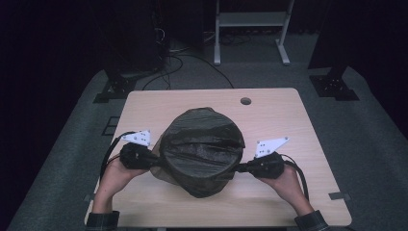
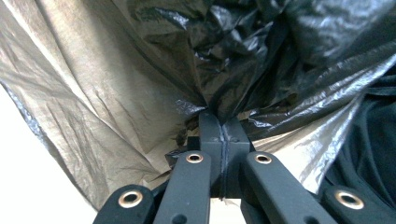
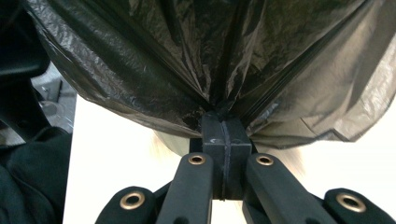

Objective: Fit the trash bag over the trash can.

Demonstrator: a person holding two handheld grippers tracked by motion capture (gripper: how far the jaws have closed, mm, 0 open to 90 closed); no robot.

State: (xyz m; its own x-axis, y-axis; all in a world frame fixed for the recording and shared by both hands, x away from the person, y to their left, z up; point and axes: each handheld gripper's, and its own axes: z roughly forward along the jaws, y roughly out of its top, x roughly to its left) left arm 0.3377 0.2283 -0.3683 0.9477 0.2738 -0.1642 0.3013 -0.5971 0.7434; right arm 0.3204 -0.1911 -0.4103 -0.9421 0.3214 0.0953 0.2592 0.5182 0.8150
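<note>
From the high view, a black plastic trash bag (image 1: 201,150) billows in a rounded dome over the middle of the wooden tabletop (image 1: 279,110), stretched between the left claw (image 1: 155,157) and the right claw (image 1: 239,168), one at each side of it. The left claw's own view adds the detail: its jaws are pressed together on a pinched fold of the trash bag (image 2: 140,79), the film fanning upward, thin and brownish where light passes through. The right claw's view shows the same tight clamp on gathered film (image 3: 187,60), with pale tabletop (image 3: 126,154) beneath.
</note>
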